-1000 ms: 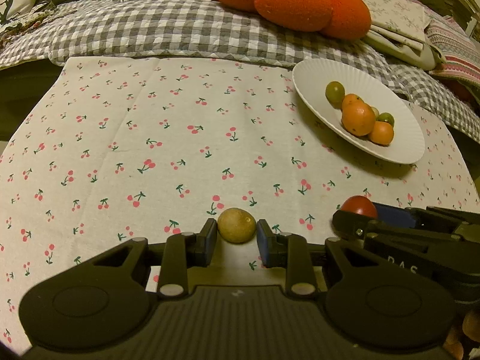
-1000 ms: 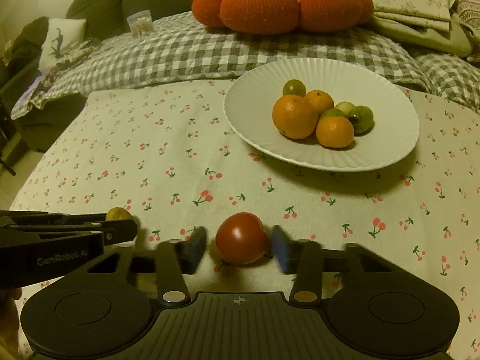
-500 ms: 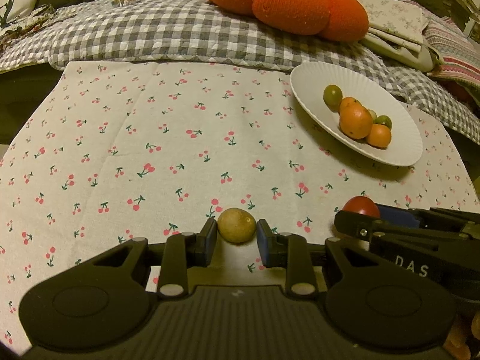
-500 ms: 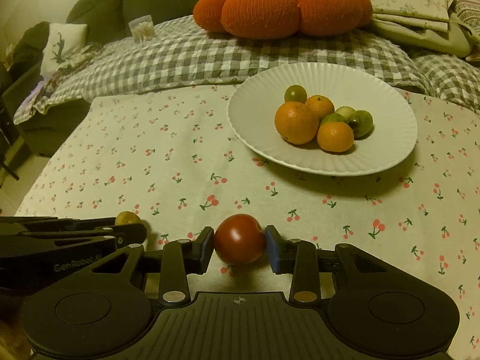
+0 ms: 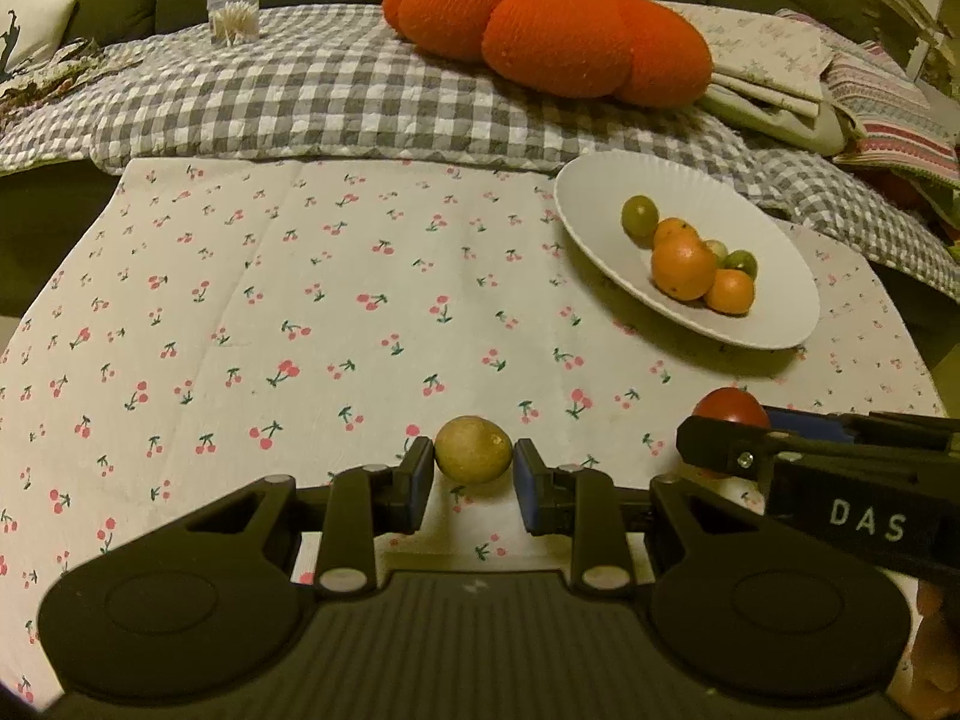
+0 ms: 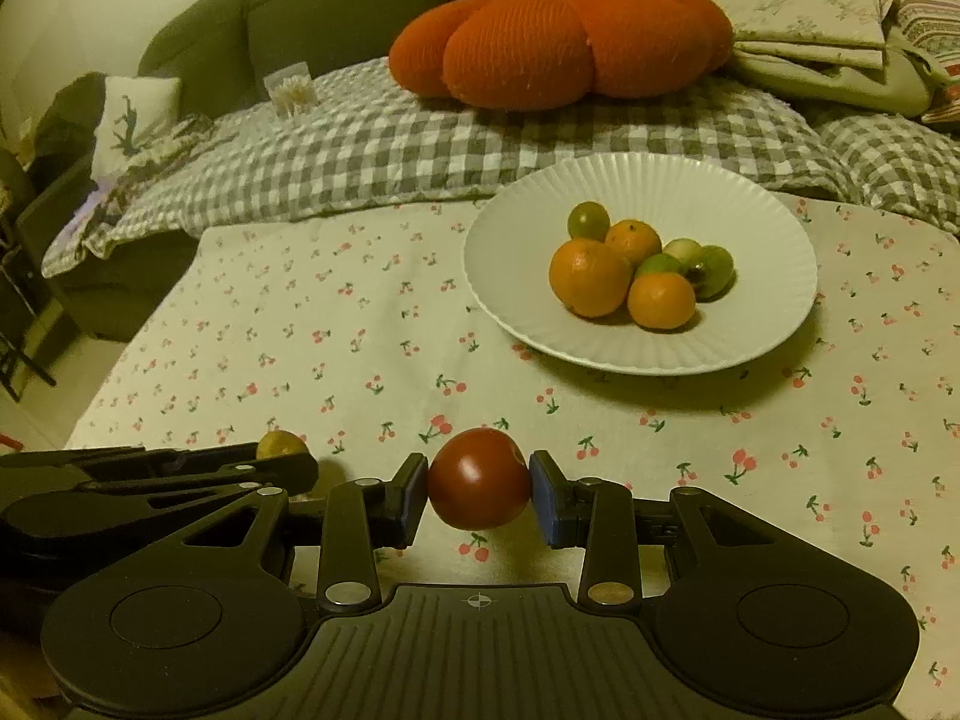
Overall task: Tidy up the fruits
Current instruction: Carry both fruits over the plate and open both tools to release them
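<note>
Left wrist view: we see the left hand-held gripper [image 5: 473, 476] closed narrow on a small yellow-brown fruit [image 5: 473, 449], both pads touching its sides at the widest part. The fruit sits well short of the white plate [image 5: 774, 276], on the near side of it, over the cherry-print cloth [image 5: 300, 300] on the bench. We judge it light and firm, with a round, smooth skin, so it could roll out if the pads slip off the middle; the grip across the equator looks right. The right hand-held gripper [image 5: 729, 420] shows at the edge, near the plate's front rim, with the red tomato [image 5: 732, 407] in it.

Right wrist view: the right hand-held gripper [image 6: 480, 489] is clamped on the red tomato [image 6: 480, 478], pads on opposite sides at mid-height, apparently lifted just clear of the cloth. It is near the white plate [image 6: 774, 324], in front of it. We judge the tomato soft-skinned, glossy, slightly heavier, bruisable, so only gentle squeeze. The plate already holds oranges [image 6: 591, 277] and green fruits [image 6: 711, 270] bunched at centre; bare rim area is left for both.
</note>
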Demonstrator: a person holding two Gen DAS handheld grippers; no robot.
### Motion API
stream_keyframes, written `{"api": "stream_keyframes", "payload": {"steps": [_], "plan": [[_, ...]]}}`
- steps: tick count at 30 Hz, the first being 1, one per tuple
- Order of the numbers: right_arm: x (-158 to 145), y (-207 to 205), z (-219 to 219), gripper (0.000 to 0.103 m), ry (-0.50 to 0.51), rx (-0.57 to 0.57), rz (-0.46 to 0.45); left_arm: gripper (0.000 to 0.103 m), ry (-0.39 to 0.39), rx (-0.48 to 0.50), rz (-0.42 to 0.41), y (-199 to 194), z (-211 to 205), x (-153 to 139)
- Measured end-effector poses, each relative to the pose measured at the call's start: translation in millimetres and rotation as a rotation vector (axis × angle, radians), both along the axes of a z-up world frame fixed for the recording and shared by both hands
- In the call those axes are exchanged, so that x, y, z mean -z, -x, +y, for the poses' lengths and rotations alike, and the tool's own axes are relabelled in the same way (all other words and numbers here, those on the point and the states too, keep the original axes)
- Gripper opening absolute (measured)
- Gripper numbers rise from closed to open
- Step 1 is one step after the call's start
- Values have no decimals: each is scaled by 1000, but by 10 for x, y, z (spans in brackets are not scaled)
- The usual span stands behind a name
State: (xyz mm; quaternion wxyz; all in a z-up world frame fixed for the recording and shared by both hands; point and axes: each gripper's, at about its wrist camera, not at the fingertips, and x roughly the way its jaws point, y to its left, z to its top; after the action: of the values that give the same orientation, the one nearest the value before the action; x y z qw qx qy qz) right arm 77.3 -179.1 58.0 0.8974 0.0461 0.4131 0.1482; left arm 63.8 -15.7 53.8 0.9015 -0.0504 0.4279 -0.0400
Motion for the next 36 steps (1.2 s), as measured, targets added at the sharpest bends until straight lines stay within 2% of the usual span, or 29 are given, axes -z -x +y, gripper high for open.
{"api": "stream_keyframes", "payload": {"steps": [20, 29, 36], "plan": [[-297, 116, -304, 35, -64, 54, -47, 27, -24, 52, -90, 4, -149, -163], [-359, 95, -483, 35, -82, 100, -57, 27, -8, 70, -115, -109, -203, -246], [-391, 60, -640, 35, -90, 142, -64, 27, -30, 103, -146, -221, -290, -274]]}}
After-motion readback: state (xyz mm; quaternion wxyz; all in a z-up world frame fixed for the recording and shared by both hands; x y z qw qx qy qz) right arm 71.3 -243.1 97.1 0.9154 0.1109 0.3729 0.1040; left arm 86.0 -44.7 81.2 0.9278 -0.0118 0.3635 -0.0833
